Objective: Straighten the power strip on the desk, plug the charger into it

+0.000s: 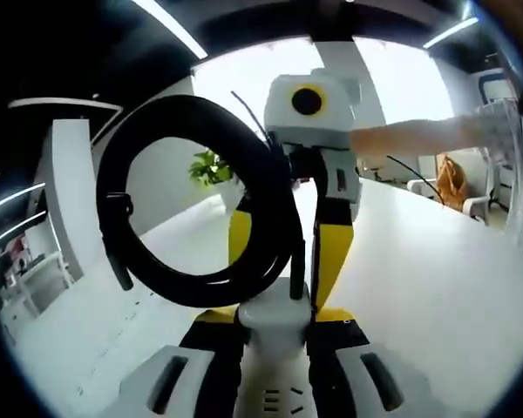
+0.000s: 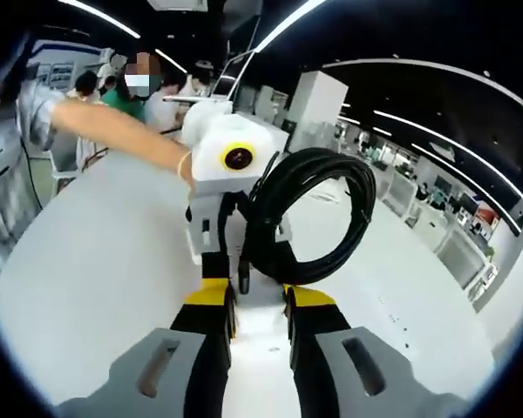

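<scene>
A white power strip is held between my two grippers, which face each other over the white desk. My left gripper is shut on one end of the strip. The right gripper's yellow fingers clamp the far end. In the right gripper view, my right gripper is shut on the power strip. The strip's black cable is bundled in a coil that stands up above it. The same coil of cable rises at the right in the right gripper view.
A person's bare forearm reaches to the right gripper, and another forearm reaches to the left one. A green plant and chairs stand beyond the desk. Several people stand at the back. More desks line the right.
</scene>
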Motion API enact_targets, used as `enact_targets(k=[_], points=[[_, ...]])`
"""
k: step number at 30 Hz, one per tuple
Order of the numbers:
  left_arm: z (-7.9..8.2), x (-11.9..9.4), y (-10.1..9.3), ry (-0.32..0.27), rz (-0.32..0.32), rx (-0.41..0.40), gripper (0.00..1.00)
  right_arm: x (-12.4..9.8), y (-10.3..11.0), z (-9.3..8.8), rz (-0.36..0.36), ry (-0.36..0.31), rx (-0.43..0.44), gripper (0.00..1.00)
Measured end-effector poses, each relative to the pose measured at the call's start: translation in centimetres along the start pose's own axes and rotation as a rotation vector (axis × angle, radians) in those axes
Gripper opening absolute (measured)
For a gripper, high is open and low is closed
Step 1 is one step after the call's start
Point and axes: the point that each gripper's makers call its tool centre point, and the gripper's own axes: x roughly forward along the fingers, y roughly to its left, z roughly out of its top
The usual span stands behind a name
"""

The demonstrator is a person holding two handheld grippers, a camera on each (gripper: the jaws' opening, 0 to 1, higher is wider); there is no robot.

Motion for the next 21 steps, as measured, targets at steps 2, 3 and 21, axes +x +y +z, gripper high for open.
enact_targets(k=[2,3,21], points=[[0.0,0.0,0.2,-0.003,-0.004,-0.001,0.27,0.0,0.0,0.0,0.010,-0.002,-0.002,0.23],[0.0,0.0,0.3,-0.003,-0.004,-0.001,0.27,0.1,0.0,0.0,0.016,-0.002,-0.004,0.23],[0.1,0.2,1.3,-0.008,-0.013,-0.009,0.27,0.1,0.2,0.0,0.079,0.029,-0.029,0.21]])
